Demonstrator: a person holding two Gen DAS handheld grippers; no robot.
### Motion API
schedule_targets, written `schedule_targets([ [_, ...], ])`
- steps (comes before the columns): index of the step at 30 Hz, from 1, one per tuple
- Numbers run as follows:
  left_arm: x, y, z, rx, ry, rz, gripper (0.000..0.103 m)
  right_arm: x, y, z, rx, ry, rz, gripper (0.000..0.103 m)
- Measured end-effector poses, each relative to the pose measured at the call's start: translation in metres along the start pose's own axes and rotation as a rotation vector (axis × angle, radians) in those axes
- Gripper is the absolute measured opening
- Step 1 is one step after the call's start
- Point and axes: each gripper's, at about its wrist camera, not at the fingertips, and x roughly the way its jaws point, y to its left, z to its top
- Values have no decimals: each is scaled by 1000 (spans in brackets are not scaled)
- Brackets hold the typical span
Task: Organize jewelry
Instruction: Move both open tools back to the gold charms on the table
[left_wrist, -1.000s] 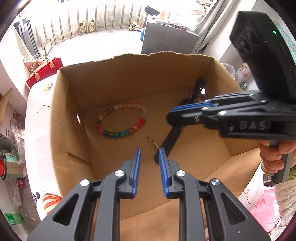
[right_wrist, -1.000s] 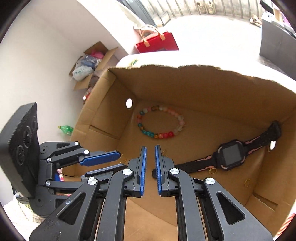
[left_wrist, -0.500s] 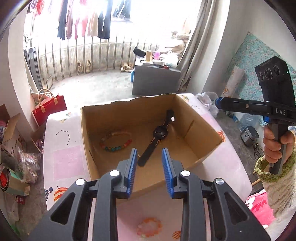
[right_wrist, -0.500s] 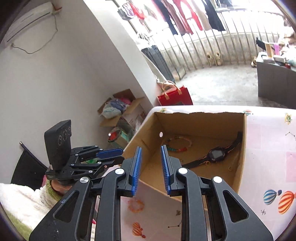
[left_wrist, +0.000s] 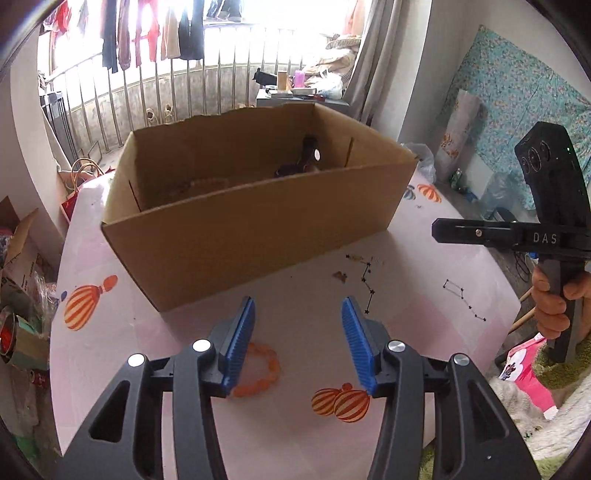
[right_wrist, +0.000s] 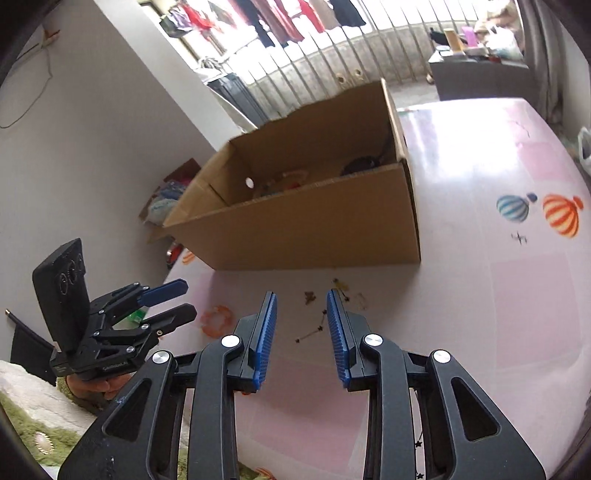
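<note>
We read "DAS" on right gripper (left_wrist: 437, 230); both opening, empty. Left gripper (left_wrist: 297, 341) has bare table (left_wrist: 303, 295) before box (left_wrist: 258, 229).

The raised letters "DAS" stood on the side of the right gripper (left_wrist: 439, 232), just above the person's hand (left_wrist: 554, 310). Small white lettering on the left gripper (right_wrist: 173, 302) was too blurred to read.

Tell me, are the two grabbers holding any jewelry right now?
No. The left gripper and right gripper are both empty, jaws opening over the table. The orange bracelet lies loose below the left one.
</note>
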Motion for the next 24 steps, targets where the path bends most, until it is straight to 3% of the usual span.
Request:
schedule_targets([
  [9,48,-34,3,104,55,4,48,52,-1,2,-153,49,-188,26],
  [19,66,-41,5,137,78,14,48,82,0,-1,-299,102,-217,11],
  [24,69,-40,7,147,74,4,48,87,2,2,-303,110,-219,2],
])
